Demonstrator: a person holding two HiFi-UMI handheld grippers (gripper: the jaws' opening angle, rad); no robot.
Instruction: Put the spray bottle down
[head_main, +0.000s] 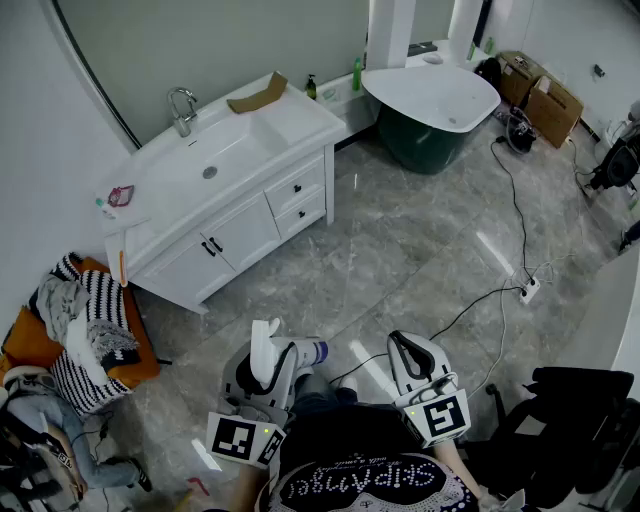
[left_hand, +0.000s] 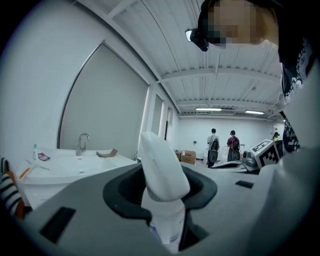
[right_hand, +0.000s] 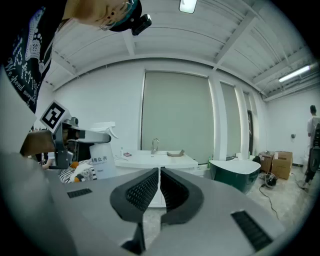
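Currently your left gripper (left_hand: 161, 192) has its jaws pinching the spray bottle (left_hand: 161, 167), one to each side, with the white spray head standing above them. From the head view the spray bottle is in the air over the grey floor (head_main: 400, 250), in front of the white cabinet (head_main: 235, 235) and well apart from it. It rests on nothing. Your right gripper (right_hand: 159, 187) has its jaws pressed together with nothing between them, and it hangs beside the left one at about the same height.

Containers:
- One sink basin (head_main: 215, 150) is set in the cabinet's top surface, with its drain showing.
- One bathtub (head_main: 440, 100), white inside and green outside, stands beyond the cabinet's right end.
- One orange container (head_main: 30, 345) by the wall, left of the cabinet, is heaped with cloth: a black-and-white striped piece (head_main: 85, 375) and a grey piece (head_main: 60, 300).
- Two cardboard boxes (head_main: 545, 100) stand together on the floor at the far right; their contents cannot be made out.

Counts:
- One faucet (head_main: 181, 110) stands at the surface's back edge.
- One folded cardboard piece (head_main: 257, 95) lies at its back right corner.
- One small pink item (head_main: 120, 195) lies near its left end.
- Two bottles stand on the ledge between the cabinet and the bathtub, one dark (head_main: 311, 88) and one green (head_main: 356, 73).
- The cabinet front has two doors and two drawers.
- One power strip (head_main: 528, 290) lies on the floor, with cables running to it.
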